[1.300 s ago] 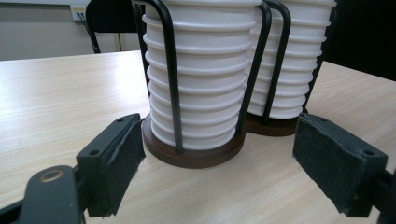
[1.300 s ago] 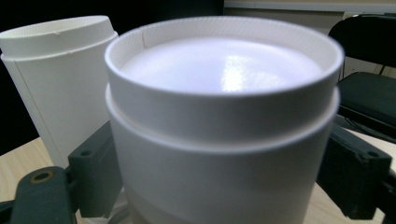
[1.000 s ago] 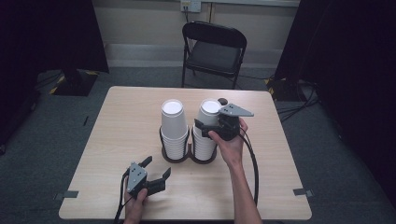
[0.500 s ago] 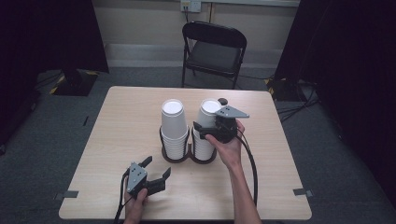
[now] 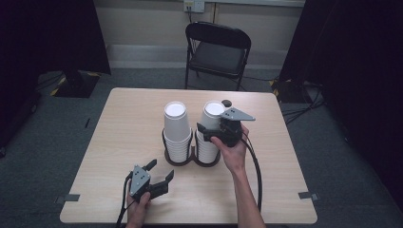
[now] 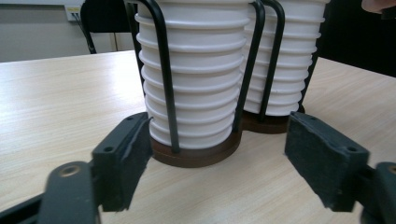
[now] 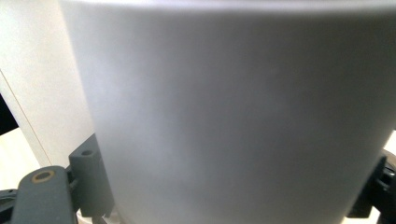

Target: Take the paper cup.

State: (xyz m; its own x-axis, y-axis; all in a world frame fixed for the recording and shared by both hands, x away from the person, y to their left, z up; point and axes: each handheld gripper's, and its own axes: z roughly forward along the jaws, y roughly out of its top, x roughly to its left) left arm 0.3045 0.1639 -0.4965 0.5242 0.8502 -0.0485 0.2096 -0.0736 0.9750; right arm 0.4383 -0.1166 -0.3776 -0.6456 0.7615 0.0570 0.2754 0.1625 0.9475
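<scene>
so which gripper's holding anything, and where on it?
Right gripper has its jaws around the side wall of the top paper cup on the right stack. Left gripper is open, holding nothing.

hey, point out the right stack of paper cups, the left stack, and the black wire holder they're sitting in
right stack of cups (image 5: 212, 110), high view, on the top cup's side wall.
left stack of cups (image 5: 176, 124), high view, on the top cup's side wall.
wire holder (image 6: 196, 156), left gripper view, on its brown round base.
</scene>
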